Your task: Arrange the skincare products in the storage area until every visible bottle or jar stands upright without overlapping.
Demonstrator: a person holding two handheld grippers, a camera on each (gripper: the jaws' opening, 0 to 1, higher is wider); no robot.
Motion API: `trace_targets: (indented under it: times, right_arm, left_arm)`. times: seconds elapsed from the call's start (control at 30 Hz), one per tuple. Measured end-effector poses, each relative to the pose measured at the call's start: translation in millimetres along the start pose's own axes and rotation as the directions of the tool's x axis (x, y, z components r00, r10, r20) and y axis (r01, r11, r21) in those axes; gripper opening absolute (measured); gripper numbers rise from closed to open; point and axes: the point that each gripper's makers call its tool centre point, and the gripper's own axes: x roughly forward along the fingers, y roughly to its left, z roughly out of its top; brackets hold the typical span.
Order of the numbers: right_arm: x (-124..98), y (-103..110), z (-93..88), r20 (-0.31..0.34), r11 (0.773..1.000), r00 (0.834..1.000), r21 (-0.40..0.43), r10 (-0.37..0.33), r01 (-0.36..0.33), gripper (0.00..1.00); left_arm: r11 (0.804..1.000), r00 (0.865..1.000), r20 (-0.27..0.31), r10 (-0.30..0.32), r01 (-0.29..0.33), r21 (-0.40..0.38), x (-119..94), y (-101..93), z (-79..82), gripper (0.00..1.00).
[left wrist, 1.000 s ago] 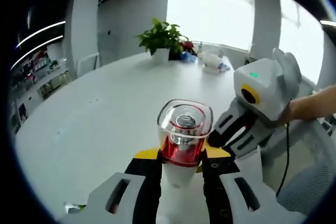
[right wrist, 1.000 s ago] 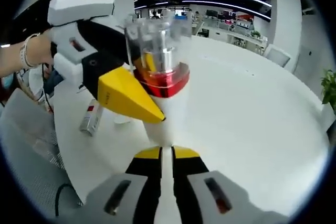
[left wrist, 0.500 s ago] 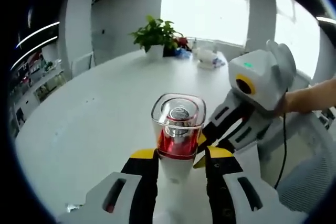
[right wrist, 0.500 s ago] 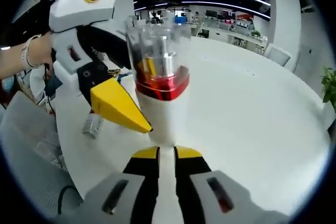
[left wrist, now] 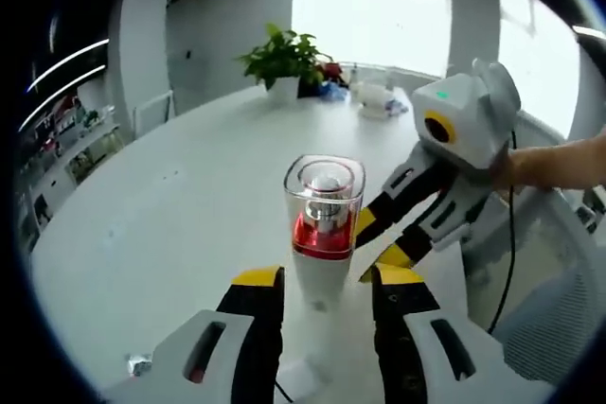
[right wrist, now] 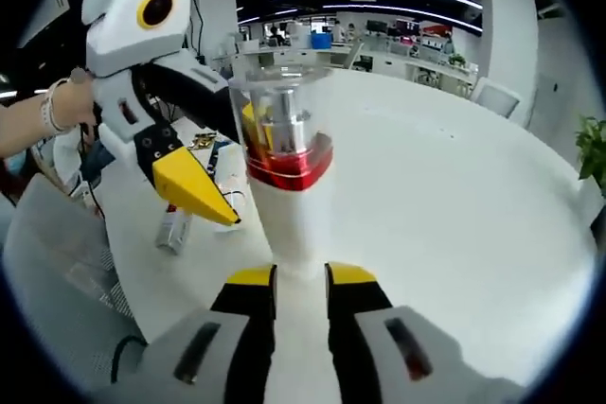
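Observation:
A skincare bottle (left wrist: 323, 234) with a clear square cap, a red collar and a white body stands upright on the white round table (left wrist: 170, 224). My left gripper (left wrist: 327, 277) is open, its yellow tips just short of the bottle's base and apart from it. The right gripper (left wrist: 379, 240) reaches in from the right, its jaws parted beside the bottle's body. In the right gripper view the bottle (right wrist: 289, 205) rises just beyond my right gripper (right wrist: 300, 276), which is open with the bottle's foot at its tips. The left gripper (right wrist: 222, 158) comes in from the left, jaws spread.
A potted plant (left wrist: 282, 61) and small items (left wrist: 379, 97) sit at the table's far edge. A small tube (right wrist: 175, 230) lies flat on the table at the left, near other clutter (right wrist: 204, 144). A mesh chair (right wrist: 52, 272) stands by the table. A hand (right wrist: 57, 115) holds the left gripper.
The left gripper let go of the bottle and drew back with its jaws wide. The right gripper's jaws widened too. The bottle now stands on the table.

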Motion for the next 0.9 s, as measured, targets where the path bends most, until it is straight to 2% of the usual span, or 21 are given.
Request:
trace_targets:
  times: [0.13,0.37,0.47,0.57,0.63,0.8,0.9]
  right_arm:
    - [-6,3,3.4,0.017,1.0,1.0,-0.004,-0.01,0.01,0.24]
    - [-16,15,9.1,0.02,1.0,1.0,-0.018,0.004,-0.004,0.37]
    - [-20,21,11.0,0.013,0.999,1.0,-0.044,0.014,-0.013,0.43]
    - [-24,27,12.9,0.002,0.997,1.0,-0.078,0.007,-0.007,0.46]
    - [-27,31,16.1,0.008,0.997,1.0,-0.078,0.009,-0.008,0.51]
    - [-36,40,22.6,0.03,0.997,1.0,-0.072,0.003,-0.001,0.58]
    - [-41,45,24.1,0.027,0.997,1.0,-0.072,0.004,-0.002,0.67]
  left_arm:
    - [0.999,1.0,0.003,0.022,-0.022,-0.049,-12,3.1,-7.0,0.37]
    - [0.991,0.998,-0.005,0.057,-0.057,-0.125,-33,4.4,-24.7,0.48]
    - [0.986,0.996,-0.001,0.091,-0.091,-0.139,-44,7.6,-27.1,0.56]
    - [0.983,0.994,-0.005,0.108,-0.108,-0.147,-55,8.2,-30.1,0.59]
    - [0.98,0.994,-0.03,0.106,-0.11,-0.163,-64,6.5,-36.1,0.61]
    - [0.972,0.99,-0.042,0.137,-0.142,-0.185,-86,7.4,-46.0,0.73]
    - [0.966,0.987,-0.043,0.157,-0.162,-0.199,-99,7.0,-50.2,0.79]
